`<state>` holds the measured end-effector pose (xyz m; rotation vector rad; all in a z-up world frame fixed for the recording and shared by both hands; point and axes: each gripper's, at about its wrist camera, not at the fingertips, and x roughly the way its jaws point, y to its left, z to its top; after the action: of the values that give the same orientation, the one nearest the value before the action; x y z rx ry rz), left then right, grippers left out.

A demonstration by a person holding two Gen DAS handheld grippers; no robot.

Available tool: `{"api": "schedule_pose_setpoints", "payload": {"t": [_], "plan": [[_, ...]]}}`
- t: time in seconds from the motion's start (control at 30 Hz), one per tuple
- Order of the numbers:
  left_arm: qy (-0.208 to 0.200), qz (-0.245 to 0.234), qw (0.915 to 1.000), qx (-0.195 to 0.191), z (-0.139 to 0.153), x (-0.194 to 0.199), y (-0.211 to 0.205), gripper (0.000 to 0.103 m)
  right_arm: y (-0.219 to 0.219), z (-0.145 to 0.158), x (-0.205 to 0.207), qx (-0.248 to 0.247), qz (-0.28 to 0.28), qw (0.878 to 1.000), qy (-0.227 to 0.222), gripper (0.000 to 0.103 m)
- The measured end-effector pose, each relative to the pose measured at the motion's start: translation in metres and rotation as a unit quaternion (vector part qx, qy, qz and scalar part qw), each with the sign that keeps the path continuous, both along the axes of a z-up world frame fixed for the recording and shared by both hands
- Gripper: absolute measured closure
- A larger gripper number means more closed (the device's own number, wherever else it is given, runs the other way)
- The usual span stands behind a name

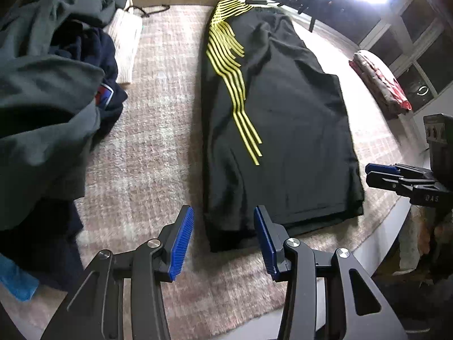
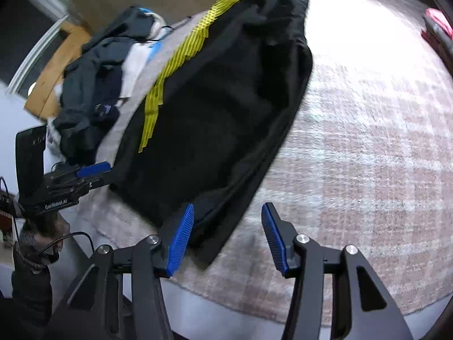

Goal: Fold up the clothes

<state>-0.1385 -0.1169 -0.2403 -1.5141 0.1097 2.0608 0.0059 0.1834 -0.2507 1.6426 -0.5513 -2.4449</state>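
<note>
A black garment (image 1: pixel 283 113) with yellow stripes (image 1: pixel 232 65) lies flat as a long folded strip on a pinkish woven blanket (image 1: pixel 158 130). My left gripper (image 1: pixel 223 212) is open over the garment's near left corner, which shows between its blue pads (image 1: pixel 181 243). My right gripper (image 2: pixel 228 209) is open too, over the near right corner of the black garment (image 2: pixel 215 119). Each gripper shows in the other's view: the right gripper (image 1: pixel 371 172) just off the garment's right edge, the left gripper (image 2: pixel 93 170) by its left edge. Neither holds cloth.
A heap of grey-green and navy clothes (image 1: pixel 48 90) fills the left side, with a cream knitted piece (image 1: pixel 124 45) behind it. A folded red and grey item (image 1: pixel 379 85) lies at the far right near windows. The blanket (image 2: pixel 368 141) is bare right of the garment.
</note>
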Motion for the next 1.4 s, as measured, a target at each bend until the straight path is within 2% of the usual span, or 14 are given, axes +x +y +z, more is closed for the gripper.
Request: {"api": "schedule_pose_setpoints", "payload": {"t": [0.2,0.33,0.37,0.4,0.43,0.53,0.6,0.7,0.8,1.17,1.27,1.3,1.37,1.4], "plan": [[-0.004,-0.034,0.9994,0.012,0.001,-0.006,-0.001,0.061,-0.016,0.013,0.007,0.008,-0.014,1.0,0.01,0.055],[-0.008,-0.077,0.9969,0.009,-0.008,-0.01,0.009,0.063,-0.022,0.01,0.001,0.023,-0.022,0.999,-0.015,0.056],[-0.009,-0.088,0.996,0.008,-0.01,-0.011,0.011,0.063,-0.024,0.006,-0.001,0.023,-0.023,0.999,-0.02,0.061],[-0.011,-0.097,0.9952,0.006,-0.012,-0.011,0.012,0.063,-0.025,0.002,-0.001,0.021,-0.022,0.999,-0.025,0.084],[-0.008,-0.107,0.9942,0.002,-0.014,-0.01,0.013,0.065,-0.026,-0.001,-0.001,0.02,-0.022,0.999,-0.03,0.098],[0.002,-0.123,0.9924,-0.008,-0.013,-0.006,0.009,0.086,-0.031,0.002,0.009,0.048,-0.005,0.998,-0.038,0.098],[-0.005,-0.12,0.9928,-0.005,-0.014,-0.005,0.002,0.086,-0.03,0.005,0.016,0.048,-0.006,0.998,-0.042,0.098],[-0.014,-0.113,0.9935,0.007,-0.012,-0.005,-0.005,0.084,-0.022,0.011,0.021,0.034,-0.036,0.998,-0.037,0.089],[-0.023,-0.097,0.9948,0.024,-0.007,-0.007,-0.008,0.064,-0.01,0.024,0.027,0.037,-0.087,0.995,-0.017,0.045],[-0.009,-0.125,0.9919,-0.019,-0.012,0.003,0.012,0.059,-0.023,-0.001,0.029,0.068,-0.087,0.994,-0.026,0.044],[0.006,-0.144,0.9893,-0.024,-0.012,0.006,0.016,0.064,-0.02,-0.001,0.027,0.048,-0.08,0.995,-0.02,0.066],[0.012,-0.147,0.9887,-0.025,-0.011,0.006,0.016,0.068,-0.019,-0.002,0.027,0.041,-0.078,0.996,-0.017,0.082],[0.004,-0.147,0.9889,-0.015,-0.013,0.003,0.016,0.096,-0.017,-0.002,0.025,0.027,-0.073,0.997,-0.013,0.091],[-0.008,-0.146,0.9893,-0.004,-0.014,0.0,0.014,0.097,-0.016,-0.002,0.025,0.021,-0.071,0.997,-0.011,0.094]]}}
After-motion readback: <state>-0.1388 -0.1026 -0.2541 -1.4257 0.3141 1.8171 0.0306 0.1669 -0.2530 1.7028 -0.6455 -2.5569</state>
